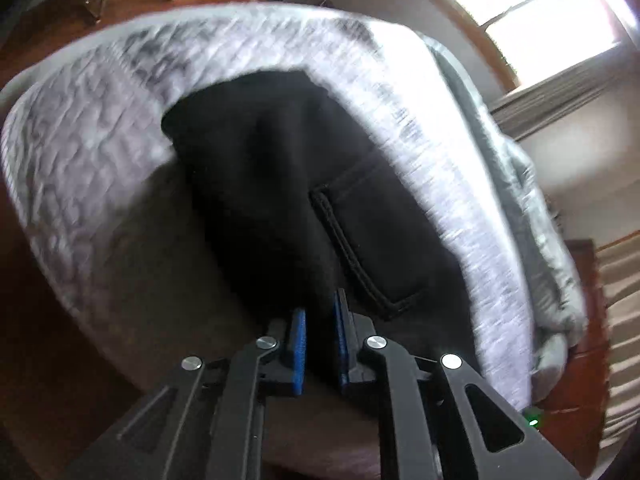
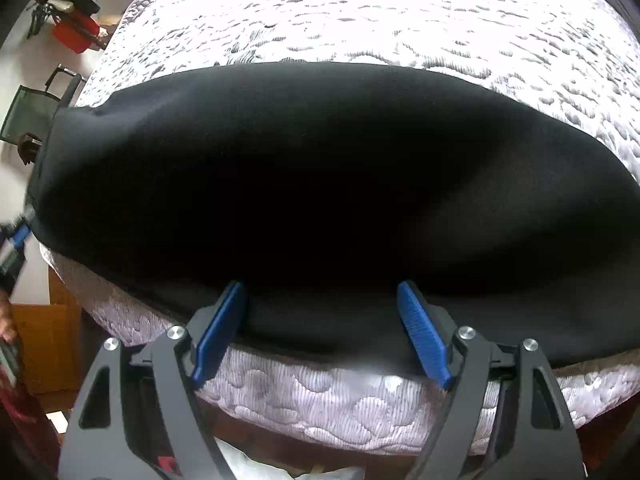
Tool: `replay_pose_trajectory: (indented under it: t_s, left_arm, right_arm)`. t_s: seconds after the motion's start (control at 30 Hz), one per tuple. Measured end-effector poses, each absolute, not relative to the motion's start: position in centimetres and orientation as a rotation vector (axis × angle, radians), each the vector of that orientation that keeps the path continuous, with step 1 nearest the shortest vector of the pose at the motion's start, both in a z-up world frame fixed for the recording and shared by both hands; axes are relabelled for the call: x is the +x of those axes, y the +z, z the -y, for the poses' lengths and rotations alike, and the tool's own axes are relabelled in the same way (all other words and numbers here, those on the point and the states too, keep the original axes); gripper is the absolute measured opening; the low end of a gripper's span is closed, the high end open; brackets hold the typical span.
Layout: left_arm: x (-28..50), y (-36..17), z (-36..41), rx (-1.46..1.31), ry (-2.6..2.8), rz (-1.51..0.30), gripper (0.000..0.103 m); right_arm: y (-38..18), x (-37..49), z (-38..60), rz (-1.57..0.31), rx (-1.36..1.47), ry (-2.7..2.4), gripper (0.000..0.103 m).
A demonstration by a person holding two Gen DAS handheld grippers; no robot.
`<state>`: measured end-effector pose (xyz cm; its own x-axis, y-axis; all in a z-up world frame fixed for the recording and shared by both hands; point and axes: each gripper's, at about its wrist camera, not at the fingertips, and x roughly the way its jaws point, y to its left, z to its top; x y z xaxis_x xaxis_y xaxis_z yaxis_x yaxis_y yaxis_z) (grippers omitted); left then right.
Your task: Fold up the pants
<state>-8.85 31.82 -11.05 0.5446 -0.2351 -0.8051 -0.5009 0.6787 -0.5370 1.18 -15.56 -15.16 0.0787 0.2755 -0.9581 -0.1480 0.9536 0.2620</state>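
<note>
The black pants [image 2: 312,184] lie spread across a quilted white mattress [image 2: 400,12], reaching close to its near edge, where the quilted side wall shows below the cloth. In the right wrist view the right claw [image 2: 320,328] is released: its blue pads [image 2: 422,330] stand wide apart at the near edge of the pants, one to each side of a stretch of the hem, and whether they touch the cloth cannot be told. At the far left of that view the left claw [image 2: 18,236] meets the end of the pants. In the left wrist view, which is blurred, the left claw [image 1: 320,320] is clenched on the pants [image 1: 288,184]: its blue pads [image 1: 298,350] sit close together with a fold of black cloth between them. A stitched pocket [image 1: 352,248] shows on the pants just beyond the claw. The mattress [image 1: 100,160] curves around the dark cloth, and a bright window [image 1: 528,12] lies behind it at upper right. Past the mattress in the right wrist view, a chair [image 2: 36,112] and a red thing [image 2: 74,34] stand by the wall.
</note>
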Motion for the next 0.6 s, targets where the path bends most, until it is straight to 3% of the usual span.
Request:
replay_pose_trajectory:
  t_s: [0.13, 0.23, 0.43, 0.6]
  left_arm:
    - [-7.7, -14.6, -32.0, -0.84, 0.202, -1.096, 0.014]
    - [-7.5, -12.3, -30.5, -0.727, 0.224, -1.111, 0.022]
    - [-8.6, -6.0, -27.6, -0.537, 0.187, -1.002, 0.02]
    - [-3.2, -8.2, -25.8, -0.49, 0.12, -1.045, 0.021]
  right_arm:
    - [-15.1, 1.3, 15.4, -1.465, 0.099, 0.316, 0.081]
    - [-14.4, 1.2, 15.7, -1.459, 0.102, 0.326, 0.078]
    - [-12.5, 1.1, 16.4, -1.423, 0.109, 0.357, 0.076]
    - [-13.8, 1.8, 15.7, -1.448, 0.069, 0.317, 0.074]
